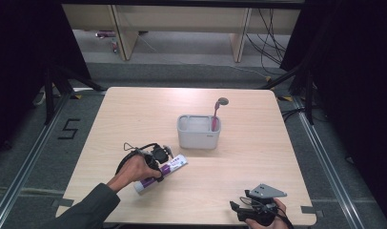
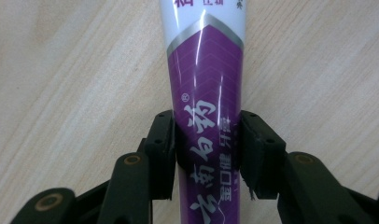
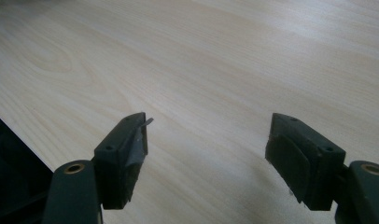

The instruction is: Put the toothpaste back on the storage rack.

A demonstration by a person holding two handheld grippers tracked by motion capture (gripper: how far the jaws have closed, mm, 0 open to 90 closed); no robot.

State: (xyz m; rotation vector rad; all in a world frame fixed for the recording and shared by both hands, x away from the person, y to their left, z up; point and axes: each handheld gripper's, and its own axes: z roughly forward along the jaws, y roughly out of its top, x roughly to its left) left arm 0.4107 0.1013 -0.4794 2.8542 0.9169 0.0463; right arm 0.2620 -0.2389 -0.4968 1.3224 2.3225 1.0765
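- Nearest you, at about 5 o'clock on the table (image 1: pixel 134 109), your right gripper (image 3: pixel 206 149) rests by the near edge with its jaws wide apart and nothing between them. It sits close to the rim; a careless nudge could slide it off.
- At about 8 o'clock, your left gripper (image 2: pixel 207 149) has its jaws clamped on the purple toothpaste tube (image 2: pixel 206 93), which lies flat on the wood.
- The pads press on the soft body of the tube, not its stiff end. Squeeze harder and you may dent it or force paste toward the cap; lift quickly and the long free end could sag or swing.
- Farther off, toward 12 o'clock, the grey holder (image 1: pixel 198 138) stands with a pink toothbrush (image 1: pixel 215 114) leaning in its right corner. A swinging tube could knock that brush or tip the holder.
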